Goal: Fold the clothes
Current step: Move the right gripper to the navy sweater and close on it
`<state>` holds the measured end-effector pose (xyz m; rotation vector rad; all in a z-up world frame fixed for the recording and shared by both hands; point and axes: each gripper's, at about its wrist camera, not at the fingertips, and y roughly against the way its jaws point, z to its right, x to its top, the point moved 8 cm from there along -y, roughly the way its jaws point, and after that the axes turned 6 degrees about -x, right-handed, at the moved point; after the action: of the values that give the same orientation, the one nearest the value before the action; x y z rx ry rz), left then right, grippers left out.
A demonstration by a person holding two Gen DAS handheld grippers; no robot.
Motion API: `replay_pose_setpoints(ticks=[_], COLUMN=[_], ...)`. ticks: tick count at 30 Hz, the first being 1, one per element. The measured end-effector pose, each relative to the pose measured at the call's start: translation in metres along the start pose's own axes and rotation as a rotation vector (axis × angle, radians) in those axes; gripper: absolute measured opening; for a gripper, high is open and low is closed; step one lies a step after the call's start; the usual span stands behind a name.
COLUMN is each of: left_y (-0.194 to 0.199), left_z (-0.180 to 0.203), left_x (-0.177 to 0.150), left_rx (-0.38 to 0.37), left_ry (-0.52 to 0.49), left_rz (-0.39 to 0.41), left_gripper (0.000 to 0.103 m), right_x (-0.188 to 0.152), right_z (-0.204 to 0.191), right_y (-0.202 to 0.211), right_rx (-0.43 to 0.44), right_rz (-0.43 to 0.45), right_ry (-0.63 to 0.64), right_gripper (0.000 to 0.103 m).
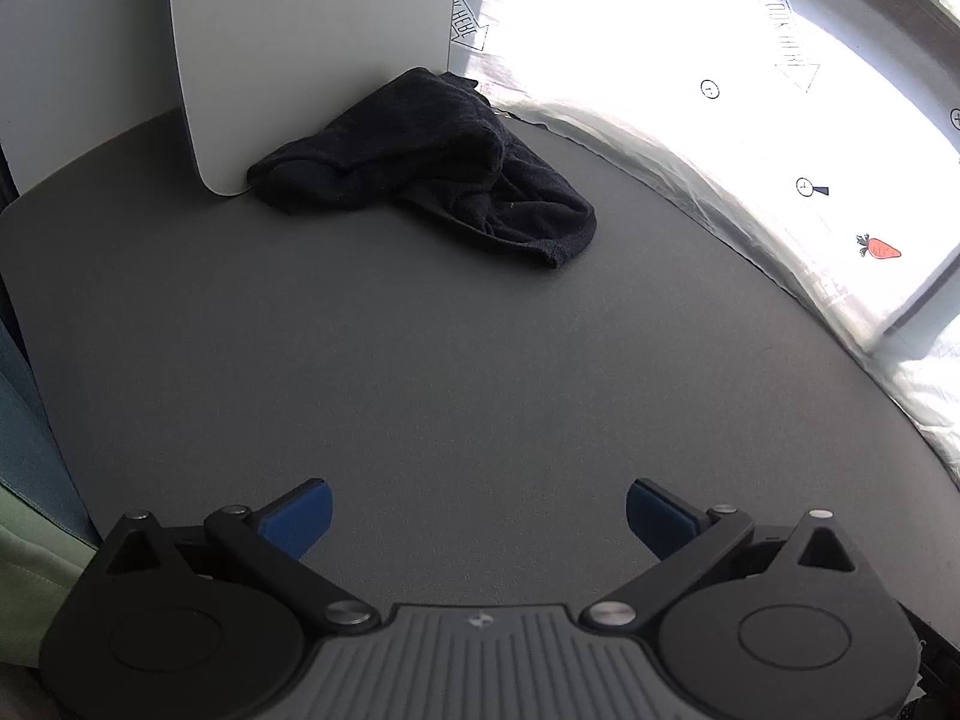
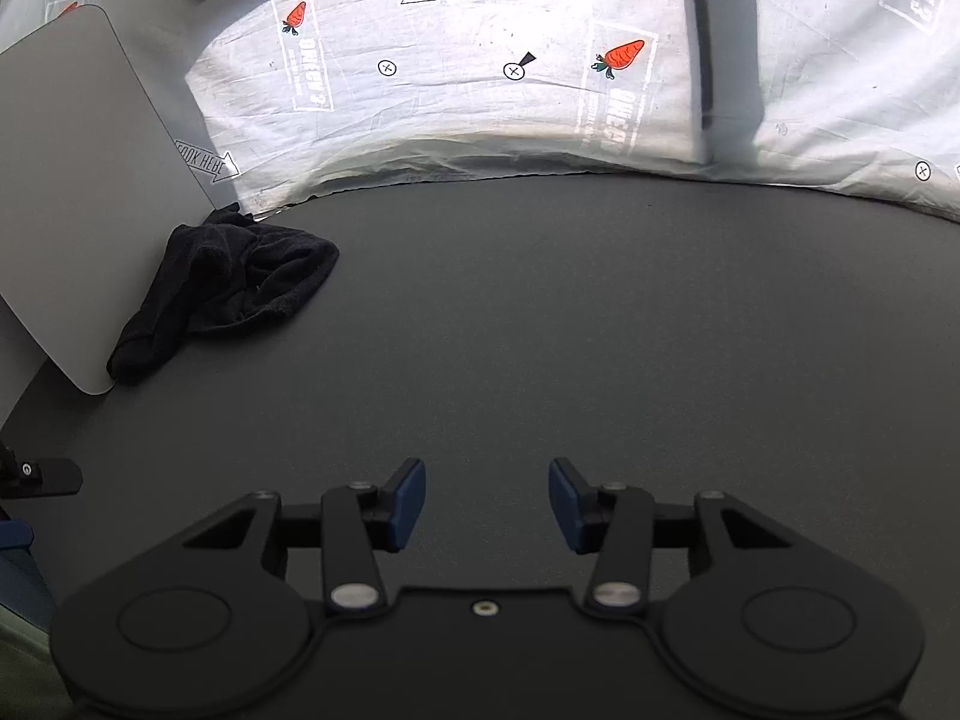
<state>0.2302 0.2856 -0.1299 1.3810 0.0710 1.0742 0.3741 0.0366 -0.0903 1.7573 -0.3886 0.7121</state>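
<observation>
A crumpled black garment lies on the dark grey table, bunched against the foot of a white upright panel. The right wrist view has the same black garment at the far left, beside that white panel. My left gripper hovers over bare table well short of the garment, its blue pads wide apart and nothing between them. Nearer the middle of the table, my right gripper has its jaws partly apart with only table showing in the gap.
A white printed sheet with carrots, arrows and crossed circles hangs along the table's far edge and glares bright in the left wrist view. A small black bracket juts in at the left edge. Blue and green cloth shows at the near left.
</observation>
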Motion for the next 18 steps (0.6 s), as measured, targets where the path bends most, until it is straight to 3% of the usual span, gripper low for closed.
replay_pose_setpoints(ticks=[6,18], left_y=[-0.056,-0.165], left_z=[-0.045,-0.133], left_x=[0.053,0.133], left_rx=[0.037,0.137], left_ry=[0.005,0.056], left_rz=[-0.038,-0.071], left_gripper=[0.103,0.103], right_x=[0.030,0.071], right_z=[-0.058,-0.180], right_y=[-0.064,-0.211], right_rx=[0.026,0.196], right_rz=[-0.038,-0.188], right_ry=[-0.011,-0.278], right_gripper=[0.046,0.044])
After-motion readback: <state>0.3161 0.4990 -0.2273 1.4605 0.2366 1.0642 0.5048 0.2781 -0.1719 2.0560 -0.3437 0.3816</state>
